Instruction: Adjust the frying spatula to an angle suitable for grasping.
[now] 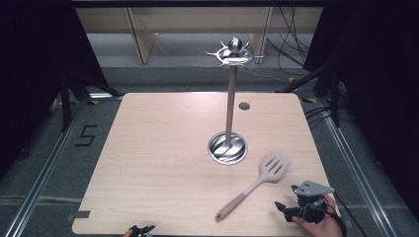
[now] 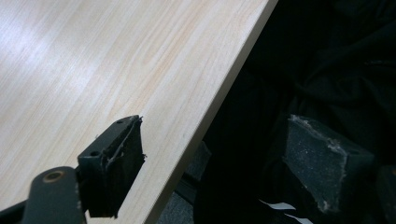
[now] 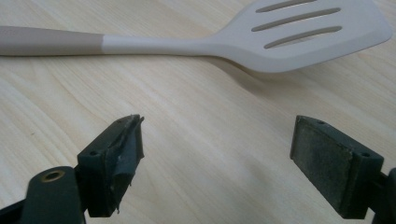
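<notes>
A pale wooden tabletop (image 1: 163, 163) carries a metal stand (image 1: 230, 98): a round shiny base near the middle, a thin upright pole, and a ring of hooks with a knob on top. None of the hooks holds anything.

A slotted spatula (image 1: 257, 183) lies flat on the tabletop, to the right of and nearer than the stand's base, apart from it. Its cream blade, with 3 slots, points toward the far right; its darker beige handle runs toward the near edge.

The right claw (image 1: 280, 207) sits at the near right corner, held in a hand (image 1: 323, 224), a grey plate on top of it. Its jaws point left toward the spatula handle and are near it without touching. In the right gripper view the right claw (image 3: 217, 154) stands wide open over bare wood with nothing between the jaws, and the spatula (image 3: 261, 39) lies across the top of the view beyond the tips.

The left claw (image 1: 142, 230) just shows at the near edge, left of centre. In the left gripper view the left claw (image 2: 224, 163) is also wide open and empty, 1 jaw over the tabletop's edge (image 2: 140, 70), the other over the dark space beyond it.
</notes>
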Demonstrator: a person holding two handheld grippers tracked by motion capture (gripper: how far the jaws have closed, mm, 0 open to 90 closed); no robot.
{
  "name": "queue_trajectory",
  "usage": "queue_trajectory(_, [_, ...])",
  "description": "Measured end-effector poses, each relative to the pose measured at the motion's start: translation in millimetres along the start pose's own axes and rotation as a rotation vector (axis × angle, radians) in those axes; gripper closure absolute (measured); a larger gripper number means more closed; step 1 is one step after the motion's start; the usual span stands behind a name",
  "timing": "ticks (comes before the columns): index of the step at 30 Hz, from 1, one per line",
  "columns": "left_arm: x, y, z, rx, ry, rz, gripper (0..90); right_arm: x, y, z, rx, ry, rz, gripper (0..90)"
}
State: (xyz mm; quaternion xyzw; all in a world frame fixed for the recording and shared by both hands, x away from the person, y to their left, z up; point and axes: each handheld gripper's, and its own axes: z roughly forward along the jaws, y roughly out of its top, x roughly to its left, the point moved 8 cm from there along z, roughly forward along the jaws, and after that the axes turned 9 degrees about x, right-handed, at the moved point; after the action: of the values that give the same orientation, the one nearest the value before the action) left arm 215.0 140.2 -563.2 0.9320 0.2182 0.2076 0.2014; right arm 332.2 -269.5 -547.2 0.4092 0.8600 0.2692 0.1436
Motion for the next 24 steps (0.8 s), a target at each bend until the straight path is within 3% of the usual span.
queue_trajectory(5, [-0.2,0.0,0.4,0.0,-0.002,-0.001,19.1,1.2,-0.4,-0.4,0.006,0.004,0.005,19.3])
queue_trajectory(8, [-0.1,0.0,0.3,0.0,-0.001,0.001,19.1,-0.8,0.2,-0.9,0.007,-0.002,-0.016,19.6])
queue_trajectory(9, [-0.1,0.1,0.2,-0.001,-0.001,0.001,19.1,4.6,-2.2,-1.6,0.027,0.013,0.029,19.7])
queue_trajectory(11, [-0.3,0.0,0.2,0.0,-0.002,0.001,19.1,2.6,-0.8,-1.5,0.021,0.013,0.009,19.7])
queue_trajectory(12, [-0.3,0.0,0.3,0.0,-0.002,0.001,19.1,-0.6,1.0,-1.0,0.01,0.001,-0.031,19.9])
queue_trajectory(14, [-0.2,-0.1,0.4,0.001,-0.003,0.001,19.1,0.1,1.8,0.4,0.007,0.012,-0.047,19.9])
queue_trajectory(17, [-0.1,-0.1,0.3,0.0,-0.001,0.001,19.1,0.1,2.2,0.6,0.004,0.011,-0.059,19.9])
queue_trajectory(18, [-0.1,-0.1,0.3,0.0,-0.002,0.001,19.1,3.0,2.6,-0.1,0.008,0.024,-0.031,19.9])
queue_trajectory(24, [-0.5,-0.2,0.4,0.005,-0.002,0.005,19.1,3.7,3.8,0.6,0.012,0.009,-0.049,20.3])
